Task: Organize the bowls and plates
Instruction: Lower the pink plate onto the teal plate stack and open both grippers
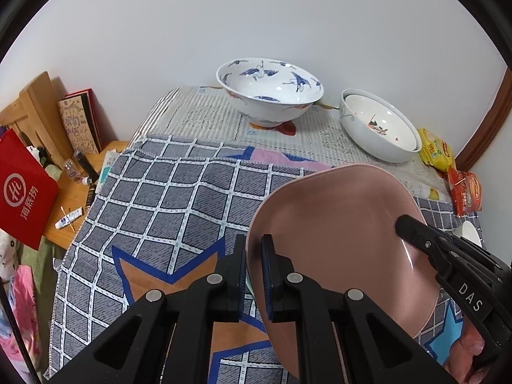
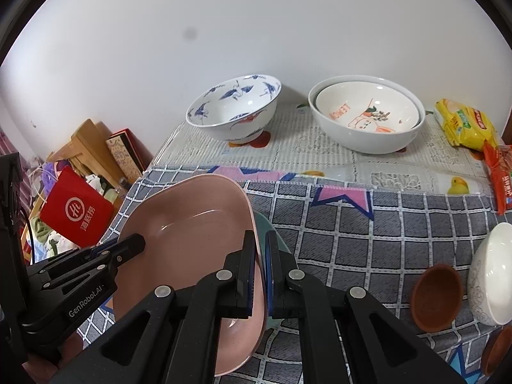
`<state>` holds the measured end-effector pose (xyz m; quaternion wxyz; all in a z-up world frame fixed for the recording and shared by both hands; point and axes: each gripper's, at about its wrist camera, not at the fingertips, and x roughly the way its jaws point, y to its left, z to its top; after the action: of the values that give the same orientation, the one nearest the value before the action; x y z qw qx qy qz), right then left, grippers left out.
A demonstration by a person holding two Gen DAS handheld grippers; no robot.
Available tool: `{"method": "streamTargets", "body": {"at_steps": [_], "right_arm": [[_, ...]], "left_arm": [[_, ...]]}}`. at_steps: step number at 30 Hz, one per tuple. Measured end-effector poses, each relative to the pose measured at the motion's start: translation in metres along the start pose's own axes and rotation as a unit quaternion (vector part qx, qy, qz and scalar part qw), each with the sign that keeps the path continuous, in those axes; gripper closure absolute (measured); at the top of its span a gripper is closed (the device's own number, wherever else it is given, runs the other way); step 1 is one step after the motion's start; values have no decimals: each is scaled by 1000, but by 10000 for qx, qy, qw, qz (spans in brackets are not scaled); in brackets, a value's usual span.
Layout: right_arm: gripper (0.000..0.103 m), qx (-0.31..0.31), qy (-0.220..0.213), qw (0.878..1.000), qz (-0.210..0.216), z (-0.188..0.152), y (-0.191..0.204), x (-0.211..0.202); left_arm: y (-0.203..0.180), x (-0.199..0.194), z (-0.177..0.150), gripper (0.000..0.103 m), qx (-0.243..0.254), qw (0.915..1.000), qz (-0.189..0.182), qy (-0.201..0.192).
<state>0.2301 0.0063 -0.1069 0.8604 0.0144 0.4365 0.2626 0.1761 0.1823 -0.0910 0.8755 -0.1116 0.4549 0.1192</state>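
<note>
A pink rounded-square plate (image 2: 188,249) is held off the table by two handheld grippers, one on each side of its rim. The left gripper (image 1: 253,252) is clenched on the plate's left edge, and the right gripper (image 2: 260,249) is clenched on the right edge. In the right wrist view a teal plate (image 2: 272,240) shows just behind the pink rim at about 3 o'clock; whether the right jaws pinch both plates cannot be told.

The plate hangs over a grey checked cloth (image 1: 166,192) at the near part of the table, tilted, with its hollow face turned up and toward the cameras. Its long axis runs from the near edge of the table toward 12 o'clock, where a blue crane-patterned bowl (image 2: 233,112) stands. At 1 o'clock sits a white bowl with a smaller lemon-print bowl nested inside (image 2: 368,118). At 4 o'clock, well apart, are a small brown bowl (image 2: 436,297) and a white bowl (image 2: 489,275) lying on their sides.

The step in hand appears to be carrying the plate to its resting place. The next move likely calls for levelling it, lowering both sides evenly, then releasing both grips together
</note>
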Motion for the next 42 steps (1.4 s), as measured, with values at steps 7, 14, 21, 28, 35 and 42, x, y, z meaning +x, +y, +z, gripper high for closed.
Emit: {"method": "streamTargets", "body": {"at_steps": [7, 14, 21, 28, 35, 42], "right_arm": [[97, -66, 116, 9999, 7, -1, -1, 12], [97, -151, 212, 9997, -26, -2, -4, 21], [97, -245, 295, 9993, -51, -3, -7, 30], [97, -389, 373, 9985, -87, -3, -9, 40], [96, -476, 430, 9979, -61, -4, -11, 51], [94, -554, 471, 9973, -87, -4, -12, 59]], "left_arm": [[2, 11, -2, 94, -32, 9999, 2, 102], [2, 21, -3, 94, -46, 9998, 3, 185], [-1, 30, -5, 94, -28, 9996, 7, 265], [-1, 39, -6, 94, -19, 9995, 26, 322], [0, 45, -7, 94, 12, 9993, 74, 359], [0, 48, -8, 94, 15, 9993, 58, 377]]}}
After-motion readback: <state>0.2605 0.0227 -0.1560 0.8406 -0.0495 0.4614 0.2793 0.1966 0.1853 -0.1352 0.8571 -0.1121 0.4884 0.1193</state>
